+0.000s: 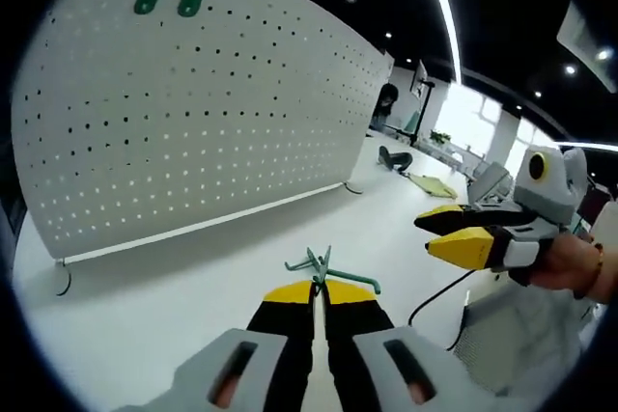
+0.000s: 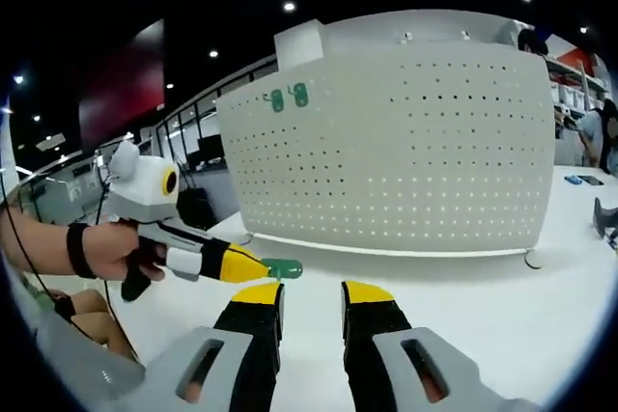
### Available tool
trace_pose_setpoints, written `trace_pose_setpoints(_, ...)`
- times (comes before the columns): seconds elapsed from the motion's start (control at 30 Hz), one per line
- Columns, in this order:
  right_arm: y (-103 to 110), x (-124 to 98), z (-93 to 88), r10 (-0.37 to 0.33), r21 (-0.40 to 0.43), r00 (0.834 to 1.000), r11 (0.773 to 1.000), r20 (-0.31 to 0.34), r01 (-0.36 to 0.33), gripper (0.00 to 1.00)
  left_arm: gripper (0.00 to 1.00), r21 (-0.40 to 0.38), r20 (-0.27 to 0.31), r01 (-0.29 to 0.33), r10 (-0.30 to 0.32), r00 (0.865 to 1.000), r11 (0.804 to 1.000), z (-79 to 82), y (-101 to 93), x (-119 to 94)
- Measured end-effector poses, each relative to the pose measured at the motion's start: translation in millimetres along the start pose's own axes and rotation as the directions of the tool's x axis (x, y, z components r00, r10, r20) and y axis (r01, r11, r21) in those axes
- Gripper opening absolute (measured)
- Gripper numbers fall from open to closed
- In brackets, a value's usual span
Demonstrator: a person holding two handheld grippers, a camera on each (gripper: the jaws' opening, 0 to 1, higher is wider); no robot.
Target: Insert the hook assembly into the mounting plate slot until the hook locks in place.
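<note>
My left gripper (image 1: 319, 288) pinches the hook (image 1: 326, 267) well short of the pegboard (image 1: 193, 103) — right gripper (image 2: 309, 298) parted, empty — a thin grip could let it twist before insertion.

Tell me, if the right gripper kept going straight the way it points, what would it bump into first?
Probably the white pegboard. The right gripper has open jaws aimed across bare white table at the board's lower part; the left gripper with its green hook sits left of that line, though depth is unclear.
</note>
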State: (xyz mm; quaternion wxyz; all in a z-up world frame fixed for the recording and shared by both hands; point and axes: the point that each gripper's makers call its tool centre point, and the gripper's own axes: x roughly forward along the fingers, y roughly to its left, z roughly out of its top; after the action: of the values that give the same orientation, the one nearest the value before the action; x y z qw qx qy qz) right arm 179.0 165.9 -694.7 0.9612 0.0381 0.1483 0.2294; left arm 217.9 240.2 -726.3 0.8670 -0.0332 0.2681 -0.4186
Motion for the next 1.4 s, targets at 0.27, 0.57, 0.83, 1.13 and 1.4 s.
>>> trace_pose_setpoints(0.27, 19, -2, 1.1, 0.056, -0.041, 0.998, 0.998, 0.002, -0.056, 0.24, 0.03, -0.022, 0.012, -0.009, 0.009, 1.000, 1.000, 10.1, -6.0, -17)
trace_pose_setpoints(0.57, 42, -4, 3.2, 0.120, -0.136, 0.993, 0.983, -0.012, -0.121, 0.26, 0.02, -0.085, -0.005, -0.008, 0.008, 1.000, 0.996, 8.6, -13.2, -32)
trace_pose_setpoints(0.83, 59, -4, 4.0, 0.160, -0.207, 0.987, 0.965, -0.027, -0.162, 0.25, 0.02, -0.166, -0.001, 0.021, -0.022, 1.000, 0.986, 10.1, -24.3, -42)
trace_pose_setpoints(1.13, 69, -2, 11.8, 0.176, -0.291, 0.984, 0.940, -0.035, -0.179, 0.19, 0.02, -0.204, -0.053, 0.051, -0.063, 0.997, 0.978, 5.1, -36.5, -47)
trace_pose_setpoints(1.4, 78, -3, 9.3, 0.191, -0.382, 0.979, 0.902, -0.066, -0.202, 0.14, 0.02, -0.215, -0.065, 0.054, -0.070, 0.995, 0.975, 3.9, -39.0, -55)
